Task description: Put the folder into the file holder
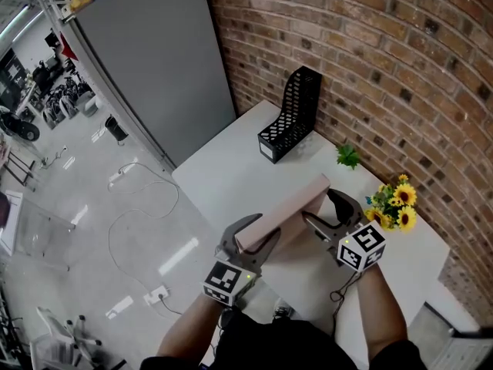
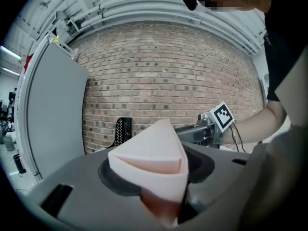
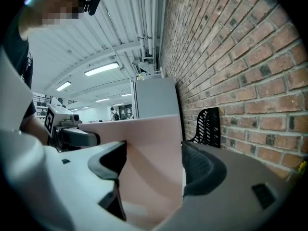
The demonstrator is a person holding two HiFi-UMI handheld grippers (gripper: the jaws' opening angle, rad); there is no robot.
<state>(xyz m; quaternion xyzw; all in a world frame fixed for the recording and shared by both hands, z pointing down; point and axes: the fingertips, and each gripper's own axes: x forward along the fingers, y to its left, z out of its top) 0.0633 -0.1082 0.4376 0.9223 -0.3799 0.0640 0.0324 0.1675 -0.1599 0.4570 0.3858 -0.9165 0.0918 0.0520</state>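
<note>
Two grips on the pink folder (image 1: 289,206): left gripper (image 1: 250,236) fingers clamp its near end, right gripper (image 1: 323,208) fingers clamp the other side. It is held over the smooth white tabletop (image 1: 231,177). Black perforated file holder (image 1: 289,118) stands farther back by the brick wall (image 1: 370,52). Sunflowers (image 1: 394,206) sit to the right.

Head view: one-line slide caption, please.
Two-handed grip: left claw and right claw hold the pink folder over the white table, black mesh file holder beyond.
</note>
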